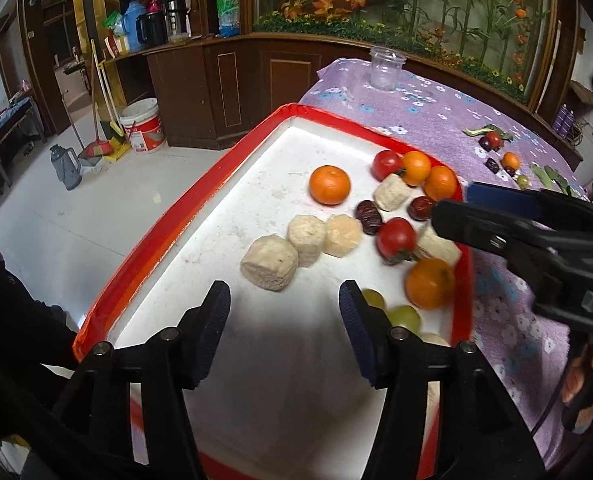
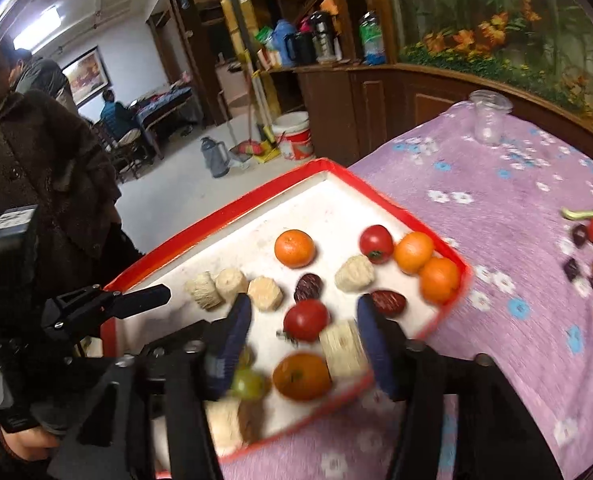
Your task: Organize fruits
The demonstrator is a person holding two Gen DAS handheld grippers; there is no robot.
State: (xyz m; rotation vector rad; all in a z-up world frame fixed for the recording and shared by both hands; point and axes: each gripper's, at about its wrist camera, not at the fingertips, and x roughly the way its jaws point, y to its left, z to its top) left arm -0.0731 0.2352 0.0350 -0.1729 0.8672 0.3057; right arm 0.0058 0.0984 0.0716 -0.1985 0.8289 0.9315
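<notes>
Currently, the left gripper (image 1: 284, 300) hovers over the bare near part of the red-rimmed white tray (image 1: 184, 216), jaws parted with nothing between them. The right gripper (image 2: 302, 322) stands over the tray's right side, jaws parted about halfway, its pads pressing on nothing; a red cherry tomato (image 2: 306, 320) and a pale cut banana piece (image 2: 342, 344) lie on the tray floor below the gap. Orange mandarins (image 1: 330, 184), brown dates (image 1: 368, 216) and green grapes (image 1: 406, 318) also lie in the tray. More small fruits (image 1: 510, 160) lie well apart on the purple floral tablecloth (image 1: 436, 112), which also bears a clear plastic cup (image 1: 385, 68).
</notes>
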